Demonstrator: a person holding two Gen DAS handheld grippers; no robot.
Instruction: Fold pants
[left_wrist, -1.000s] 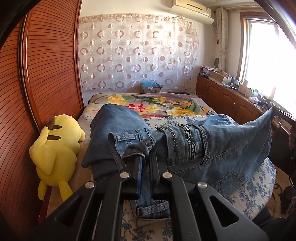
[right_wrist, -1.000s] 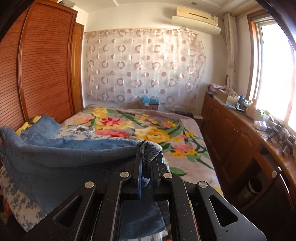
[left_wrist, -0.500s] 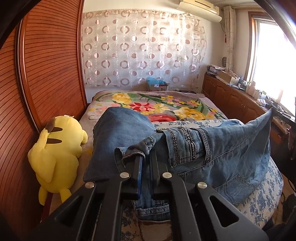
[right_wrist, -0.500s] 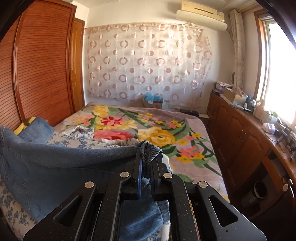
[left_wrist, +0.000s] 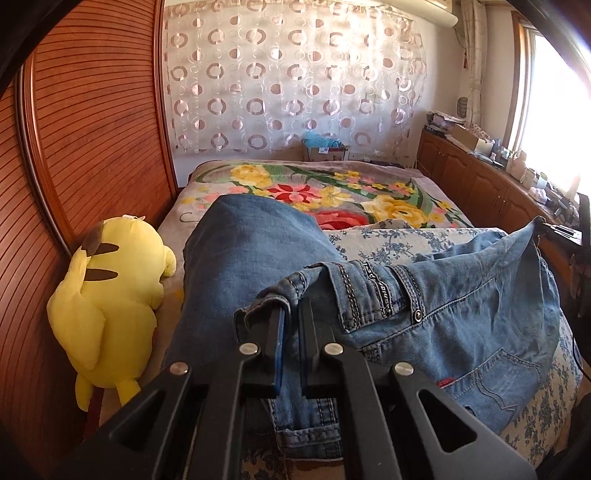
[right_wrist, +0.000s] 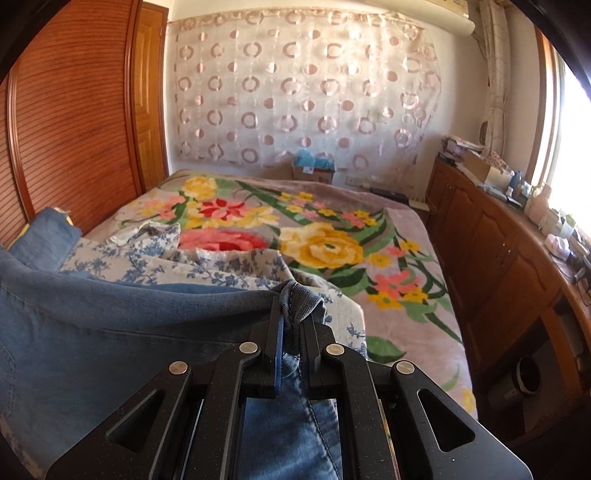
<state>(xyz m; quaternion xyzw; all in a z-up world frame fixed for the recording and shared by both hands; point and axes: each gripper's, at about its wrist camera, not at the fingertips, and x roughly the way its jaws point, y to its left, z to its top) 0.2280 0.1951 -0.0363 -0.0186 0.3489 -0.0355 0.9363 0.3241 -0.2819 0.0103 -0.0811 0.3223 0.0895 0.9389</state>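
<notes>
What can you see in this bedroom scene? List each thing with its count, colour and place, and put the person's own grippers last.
jeans: one, blue denim, stretched between both grippers above the bed
floral blanket: one, grey with yellow and red flowers, far half of bed
blue-flowered sheet: one, white and blue, near half of bed
plush toy: one, yellow, beside wardrobe
wardrobe: one, reddish wood, left
curtain: one, sheer with pink rings, far wall
cabinets: one row, brown, under window
left gripper: black, shut on jeans waistband
right gripper: black, shut on jeans

Open floral blanket ahead; hemmed left by yellow plush toy and wardrobe, right by cabinets.
</notes>
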